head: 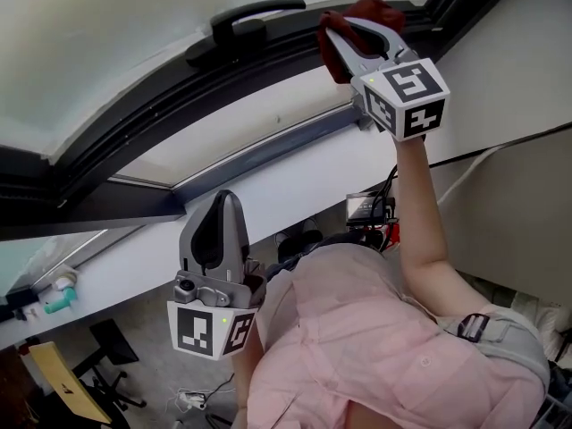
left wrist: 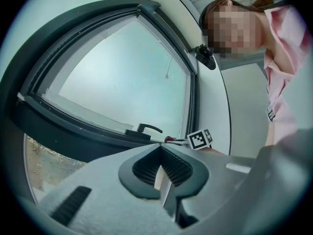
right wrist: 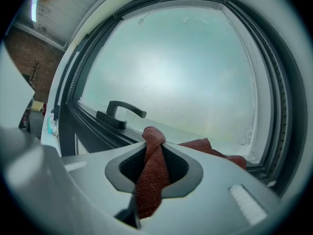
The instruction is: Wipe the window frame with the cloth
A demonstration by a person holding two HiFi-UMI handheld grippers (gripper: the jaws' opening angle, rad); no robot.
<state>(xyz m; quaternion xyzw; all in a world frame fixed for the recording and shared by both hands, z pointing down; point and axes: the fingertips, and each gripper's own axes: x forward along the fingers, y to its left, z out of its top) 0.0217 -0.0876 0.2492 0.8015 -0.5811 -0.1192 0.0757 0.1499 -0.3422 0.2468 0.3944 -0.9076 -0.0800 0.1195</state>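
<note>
Got the red-brown cloth (right wrist: 151, 175) pinched in the right tongs (head: 342, 41): closed tight on a bunched fold, with a twist poking out past the tips and more trailing back between the pads. Pressing the loose end onto the dark window frame (head: 134, 128), on the rail that carries the black handle (head: 246, 21), just right of that handle and toward the frame corner. Touching the rail there, right up against the frosted glass (right wrist: 186, 67). Reaching high with the right arm (head: 416, 204), with the marker cube (head: 407, 92) turned to the head camera.

Holding the left tongs (head: 222, 206) low, close to the pink shirt (head: 357, 329), well apart from both frame and cloth. Closed at the tips, with nothing between the pads. Pointing up at the window; from that side can see the handle, a sliver of the cloth and the other cube just beside it.

Below the frame: a white ledge (head: 313, 181), then, far down, the floor with a black chair (head: 112, 360). Can't tell whether the cloth is damp or dry. Can't tell from any view how much of the rail lies under it either.
</note>
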